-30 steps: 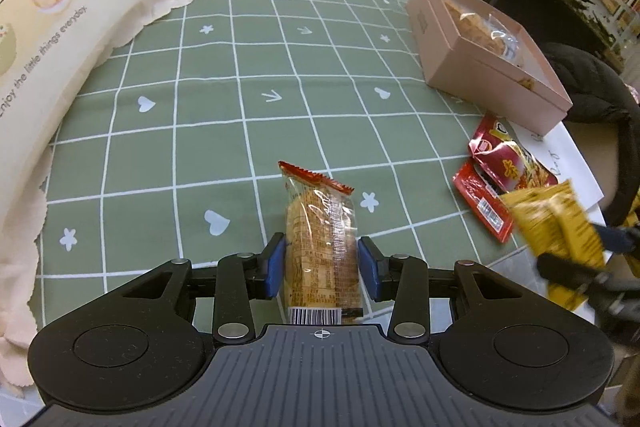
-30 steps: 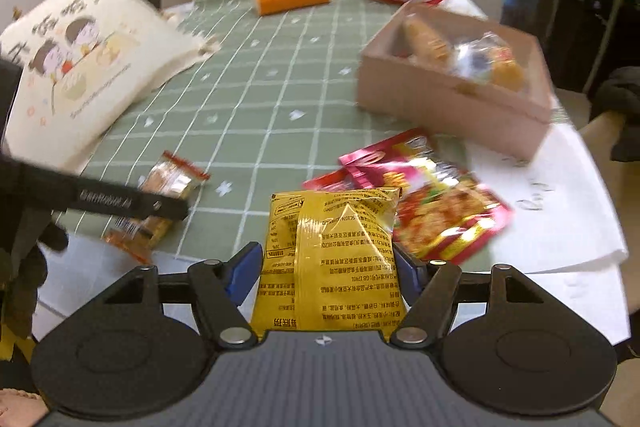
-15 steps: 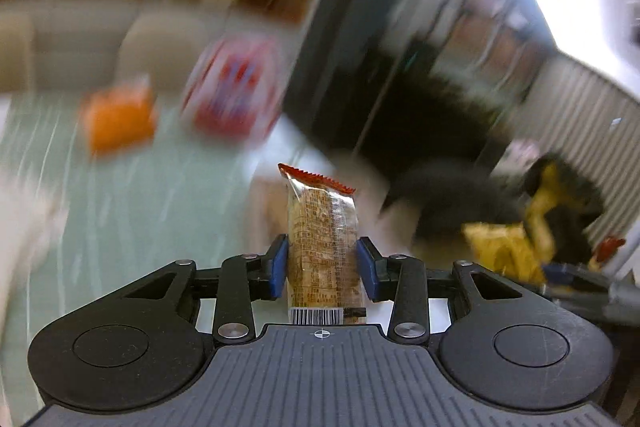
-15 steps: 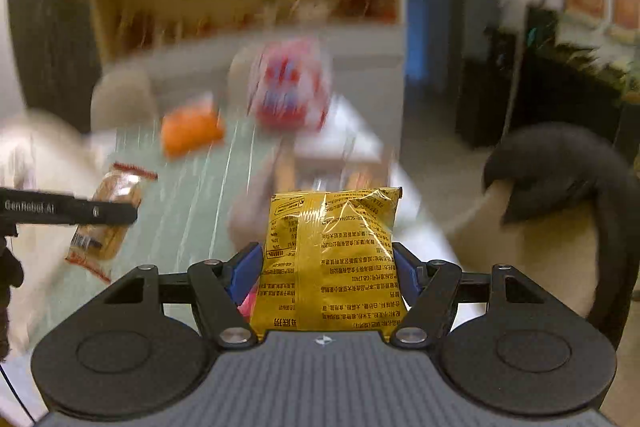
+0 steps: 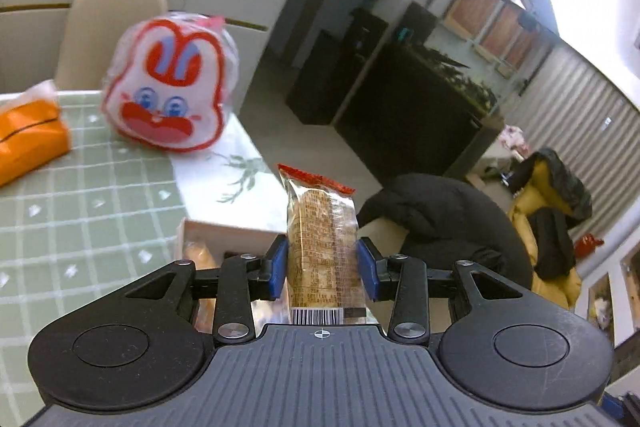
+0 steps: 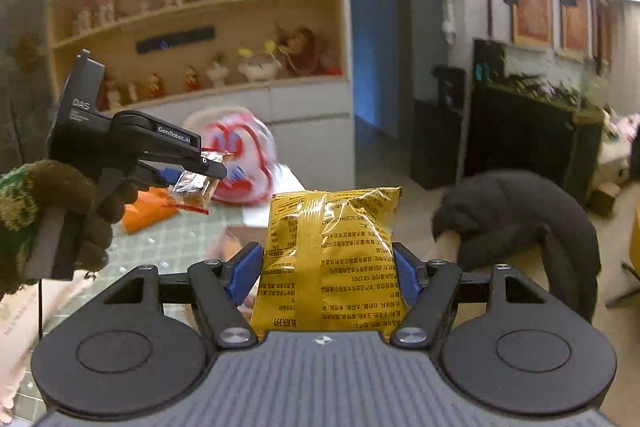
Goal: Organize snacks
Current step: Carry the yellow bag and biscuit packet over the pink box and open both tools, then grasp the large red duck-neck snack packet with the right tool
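Note:
My left gripper (image 5: pixel 322 273) is shut on a clear cracker packet (image 5: pixel 322 243) with a red top seal, held in the air above the pink snack box (image 5: pixel 224 231), whose far rim shows just below it. My right gripper (image 6: pixel 324 271) is shut on a yellow snack bag (image 6: pixel 330 259), also lifted. In the right wrist view the left gripper (image 6: pixel 200 171) shows at left, held by a gloved hand, with the cracker packet (image 6: pixel 194 189) in it. The pink box (image 6: pixel 240 239) is mostly hidden behind the yellow bag.
A rabbit-face snack bag (image 5: pixel 168 95) and an orange pack (image 5: pixel 28 131) stand at the far end of the green checked table (image 5: pixel 80 211). A chair with a black coat (image 5: pixel 448 223) stands to the right. Shelves with figurines line the back wall.
Both grippers lifted off the table with their snacks and tilted up. The view swung from the tabletop to the far end of the table and the room, now steadier.

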`<move>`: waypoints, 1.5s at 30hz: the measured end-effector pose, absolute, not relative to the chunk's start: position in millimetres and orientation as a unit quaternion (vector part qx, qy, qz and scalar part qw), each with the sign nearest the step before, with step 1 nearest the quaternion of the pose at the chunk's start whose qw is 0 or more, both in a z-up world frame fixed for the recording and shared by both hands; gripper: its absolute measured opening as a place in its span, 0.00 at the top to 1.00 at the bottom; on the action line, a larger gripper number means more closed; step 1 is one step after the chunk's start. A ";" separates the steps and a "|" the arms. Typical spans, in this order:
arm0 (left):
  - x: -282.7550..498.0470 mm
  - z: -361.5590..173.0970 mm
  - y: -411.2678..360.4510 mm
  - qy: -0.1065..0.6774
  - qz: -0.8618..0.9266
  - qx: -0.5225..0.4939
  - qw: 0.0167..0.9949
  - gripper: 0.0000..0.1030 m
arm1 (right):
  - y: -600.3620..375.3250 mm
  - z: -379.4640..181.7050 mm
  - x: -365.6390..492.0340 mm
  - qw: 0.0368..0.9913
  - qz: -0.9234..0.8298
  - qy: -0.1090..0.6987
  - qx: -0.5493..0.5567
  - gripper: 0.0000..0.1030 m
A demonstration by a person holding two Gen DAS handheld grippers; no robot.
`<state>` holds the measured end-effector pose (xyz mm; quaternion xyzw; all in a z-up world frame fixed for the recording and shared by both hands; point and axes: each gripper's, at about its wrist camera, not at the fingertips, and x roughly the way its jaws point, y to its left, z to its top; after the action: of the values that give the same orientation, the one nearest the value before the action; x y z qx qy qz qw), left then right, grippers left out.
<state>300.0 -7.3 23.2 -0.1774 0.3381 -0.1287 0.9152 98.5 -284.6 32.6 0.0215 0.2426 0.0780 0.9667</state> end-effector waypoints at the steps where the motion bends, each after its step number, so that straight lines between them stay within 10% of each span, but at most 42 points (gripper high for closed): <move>1: 311.1 12.2 -8.6 0.339 -0.136 -0.168 0.915 0.58 | -284.8 28.5 103.6 0.965 0.073 0.252 0.025 0.33; 18: 366.5 -62.5 36.5 0.413 -0.160 -0.250 0.861 0.58 | -228.2 -26.0 232.6 0.925 0.100 0.365 0.029 0.33; 30: 246.0 -60.9 92.5 0.360 -0.132 -0.301 0.873 0.58 | -193.7 -22.8 330.7 0.923 0.136 0.348 0.088 0.30; 45: 135.3 -116.4 71.3 0.480 -0.101 -0.247 0.836 0.60 | -212.3 -107.7 221.1 0.889 0.169 0.424 -0.037 0.23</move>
<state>135.3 71.3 -116.4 -0.2471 0.4799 -0.1006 0.8358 221.1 -212.3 -107.7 -0.0373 0.4237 0.1687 0.8892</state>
